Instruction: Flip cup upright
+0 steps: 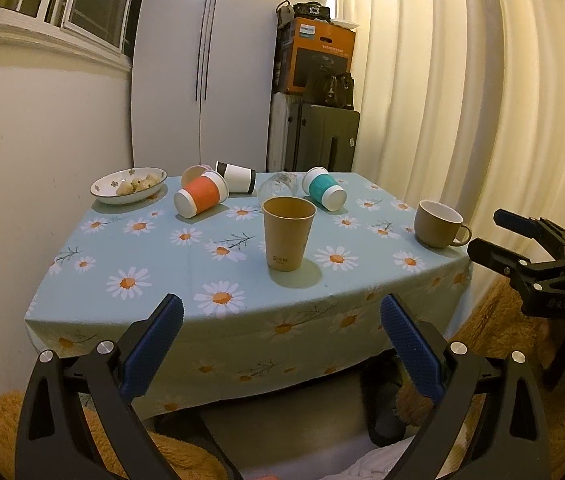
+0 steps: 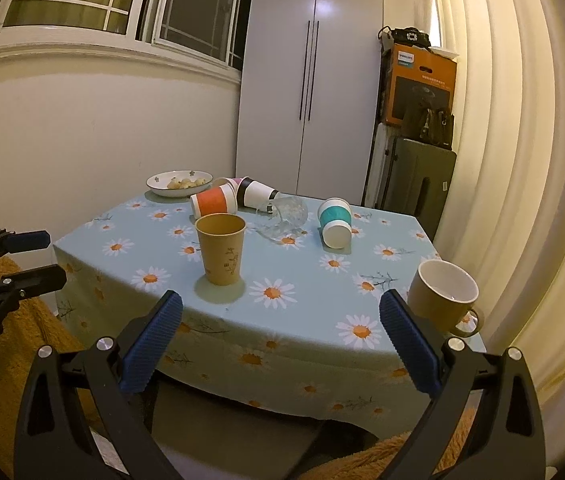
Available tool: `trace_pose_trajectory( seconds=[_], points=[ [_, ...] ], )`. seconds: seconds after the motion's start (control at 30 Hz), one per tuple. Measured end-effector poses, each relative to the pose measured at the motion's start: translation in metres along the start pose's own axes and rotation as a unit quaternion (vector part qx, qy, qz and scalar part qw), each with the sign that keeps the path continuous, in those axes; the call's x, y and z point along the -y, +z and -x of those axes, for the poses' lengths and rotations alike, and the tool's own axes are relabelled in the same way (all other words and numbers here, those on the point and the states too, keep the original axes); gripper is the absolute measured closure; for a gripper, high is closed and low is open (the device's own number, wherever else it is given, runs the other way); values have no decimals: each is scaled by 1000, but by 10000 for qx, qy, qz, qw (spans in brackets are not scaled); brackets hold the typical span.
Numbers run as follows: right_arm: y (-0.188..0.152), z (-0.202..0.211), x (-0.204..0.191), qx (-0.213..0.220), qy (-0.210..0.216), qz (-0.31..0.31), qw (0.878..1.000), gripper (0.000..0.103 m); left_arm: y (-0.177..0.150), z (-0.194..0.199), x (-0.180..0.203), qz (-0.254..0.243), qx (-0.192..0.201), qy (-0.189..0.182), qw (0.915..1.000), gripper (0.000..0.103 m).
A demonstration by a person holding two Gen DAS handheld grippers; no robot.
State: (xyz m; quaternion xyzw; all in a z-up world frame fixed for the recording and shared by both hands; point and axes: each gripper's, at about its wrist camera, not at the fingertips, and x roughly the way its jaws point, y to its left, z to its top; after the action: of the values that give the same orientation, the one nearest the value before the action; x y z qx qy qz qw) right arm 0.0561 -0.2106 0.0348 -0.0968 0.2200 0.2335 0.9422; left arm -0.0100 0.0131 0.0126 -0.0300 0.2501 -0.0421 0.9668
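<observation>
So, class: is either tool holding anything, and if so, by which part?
Nothing is held. The left tool and right tool are both open and empty, short of the table.

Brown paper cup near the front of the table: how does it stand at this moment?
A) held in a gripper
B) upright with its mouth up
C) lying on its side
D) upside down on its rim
B: the brown paper cup stands on its base on the table with its open mouth up, clear of both the left gripper and the right gripper.
</observation>
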Motion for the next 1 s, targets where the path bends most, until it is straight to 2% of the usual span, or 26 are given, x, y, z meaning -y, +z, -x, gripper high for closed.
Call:
trace_pose_trajectory(
  seconds=[1.0],
  points=[
    [-3,-1,0,-47,-65,5,10000,5,1,-1,1,40,-49,34,10000,7]
  ],
)
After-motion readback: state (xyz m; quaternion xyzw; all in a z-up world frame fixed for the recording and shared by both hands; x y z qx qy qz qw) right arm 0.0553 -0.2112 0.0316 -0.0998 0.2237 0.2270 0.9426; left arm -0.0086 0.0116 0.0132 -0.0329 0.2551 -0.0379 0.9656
